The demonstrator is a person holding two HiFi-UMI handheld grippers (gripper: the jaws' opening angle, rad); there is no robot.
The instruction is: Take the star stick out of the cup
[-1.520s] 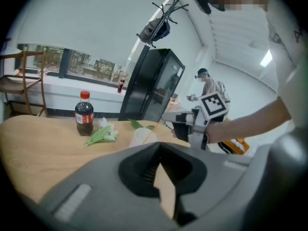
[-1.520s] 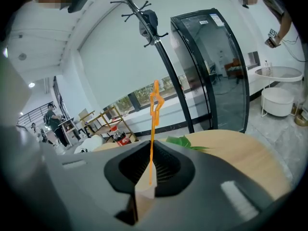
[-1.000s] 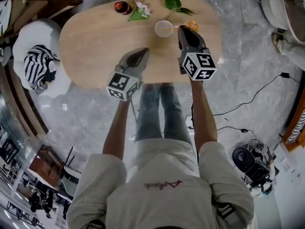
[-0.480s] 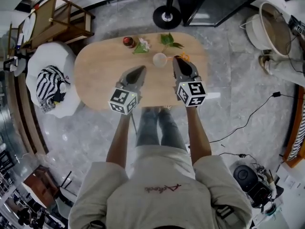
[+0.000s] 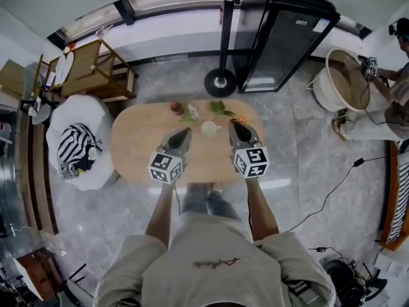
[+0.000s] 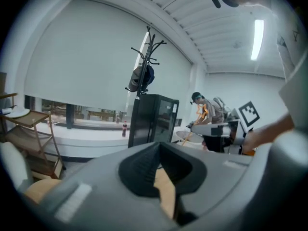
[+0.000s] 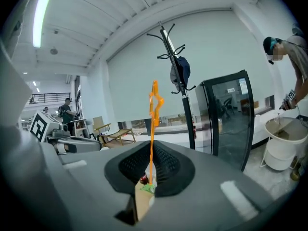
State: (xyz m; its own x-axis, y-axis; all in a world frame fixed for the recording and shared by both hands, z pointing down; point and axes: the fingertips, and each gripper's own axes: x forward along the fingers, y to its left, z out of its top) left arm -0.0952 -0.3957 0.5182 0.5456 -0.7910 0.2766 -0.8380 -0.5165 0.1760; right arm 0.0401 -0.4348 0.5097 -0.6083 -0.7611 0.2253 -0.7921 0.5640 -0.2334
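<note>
Two claws over the table point(image 5: 134, 152), side by side from the head view.

Right claw point(image 7: 150, 153): closed on the stick point(image 7: 153, 124), pads pinching its lower end. Thin orange shaft upright out of the pinch, twisted orange top well above the jaws. Through the gap under the pads, a bit of green leaf point(image 7: 147, 188) and a red thing point(image 7: 143, 179) down on the table. From above, same claw point(image 5: 238, 128) pointing far, with the stick's orange point(image 5: 240, 121) at its tip, just right of the cup point(image 5: 209, 129) and out of it.

Left claw point(image 6: 159, 150): jaws together at the tips, nothing between them, only tabletop visible under the pads. From above, this claw point(image 5: 181, 136) left of the cup, level with the right one.

Cup: white, upright on the table, between the two claw tips and slightly far of them. Beyond it along the far edge, left to right: the red thing point(image 5: 176, 107), a small flower point(image 5: 190, 113), the leaf point(image 5: 218, 107).

Further out: coat stand point(image 5: 222, 82) on the floor behind the table, black cabinet point(image 5: 281, 37) to its right. White chair point(image 5: 96, 117) with a striped cloth point(image 5: 75, 147) off the table's left end. Far right, another person point(image 5: 396, 101) bent over a tub point(image 5: 345, 82).
</note>
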